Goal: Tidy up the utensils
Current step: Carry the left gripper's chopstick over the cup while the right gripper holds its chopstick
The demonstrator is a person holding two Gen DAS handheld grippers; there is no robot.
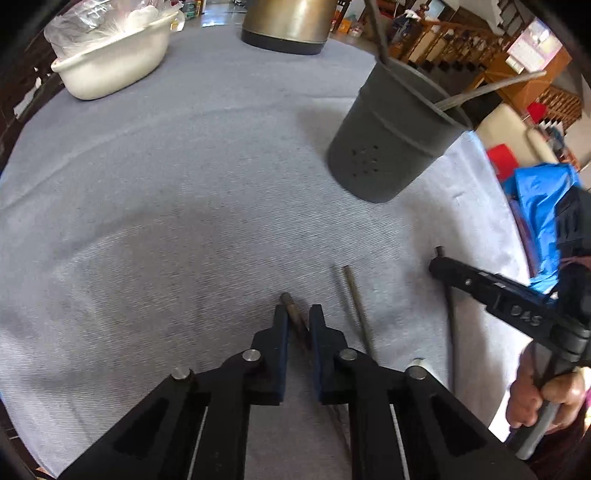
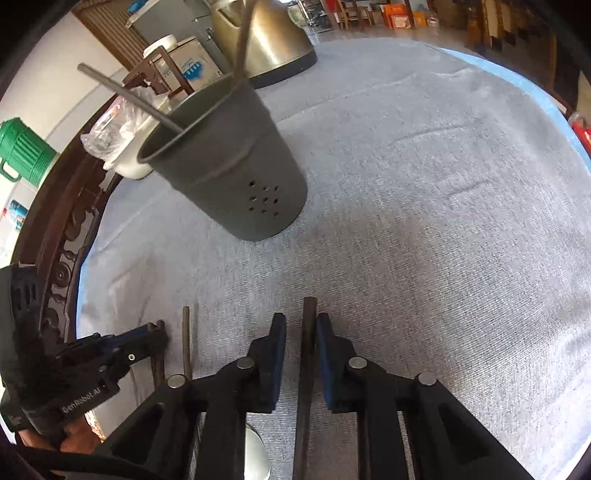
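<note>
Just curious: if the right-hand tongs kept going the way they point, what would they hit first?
Probably the grey tablecloth just past the chopstick that the right tongs straddle; the grey holder stands off to the left.

A gray cloth (image 1: pixel 184 184) covers the tabletop. A white tub (image 1: pixel 110 70) with a plastic bag (image 1: pixel 85 26) in it sits at the far edge. A shiny metal pot (image 1: pixel 288 26) stands near it.

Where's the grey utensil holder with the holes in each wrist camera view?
Left wrist: the utensil holder stands upper right, leaning right, sticks poking out.
Right wrist: the same holder sits upper left of centre, leaning left.
Shared landmark: the brass kettle behind it.
</note>
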